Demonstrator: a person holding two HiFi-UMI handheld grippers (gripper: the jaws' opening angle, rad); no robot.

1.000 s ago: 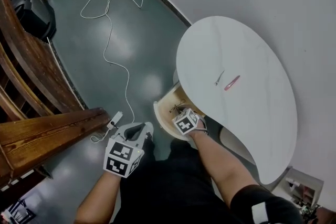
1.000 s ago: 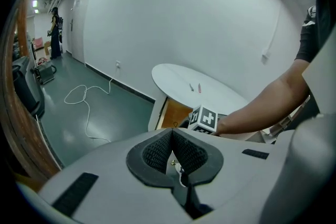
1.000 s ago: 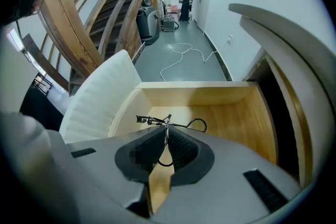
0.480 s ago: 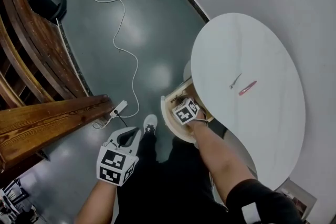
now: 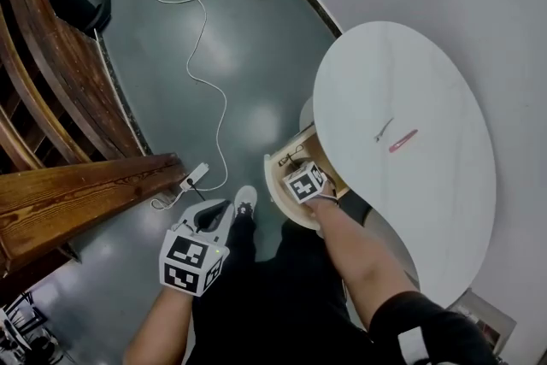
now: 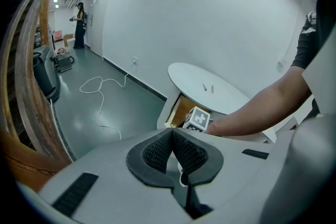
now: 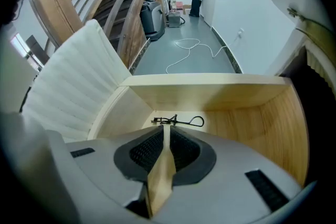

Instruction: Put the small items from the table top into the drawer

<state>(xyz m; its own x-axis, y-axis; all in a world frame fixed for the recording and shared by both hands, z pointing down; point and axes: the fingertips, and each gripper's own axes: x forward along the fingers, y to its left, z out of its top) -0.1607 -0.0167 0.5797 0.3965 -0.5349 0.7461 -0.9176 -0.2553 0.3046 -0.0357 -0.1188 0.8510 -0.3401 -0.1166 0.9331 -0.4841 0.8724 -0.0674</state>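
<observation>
Over the drawer, table top (image 5: 427, 64): white and oval, its near edge overhangs the back of the open drawer. Two small items lie on it, so the task looks unfinished.
Drawer (image 5: 275, 188): pale wood, pulled out toward the person. Risk: a gripper lifted out carelessly may strike the table edge above the drawer, or nudge the drawer partly shut.
Floor cable (image 5: 205, 55): white, it loops away on the floor to the left of the drawer and its plug end lies near the drawer. Risk: a foot stepping around the drawer may snag it.
Right gripper (image 7: 166, 127): down inside the drawer, its tongs a narrow slit apart and holding nothing; the drawer floor shows through the gap. Risk: so narrow a gap may push a thin item along the table top rather than take it.
Left gripper (image 6: 171, 132): left of the drawer and low over the floor, its tongs closed tip to tip on nothing.
Red item (image 5: 402, 141): slim, on the table top, well beyond the drawer. Risk: flat and light, it may slide or roll off the rim when pinched.
Grey metal item (image 5: 383, 131): thin, just beside the red item on the drawer side. Risk: a grab at one may knock the other.
Black wire piece (image 7: 178, 121): on the drawer floor, just ahead of the right gripper's tips and apart from them. Risk: a dragged jaw may hook its loop and pull it back out.
</observation>
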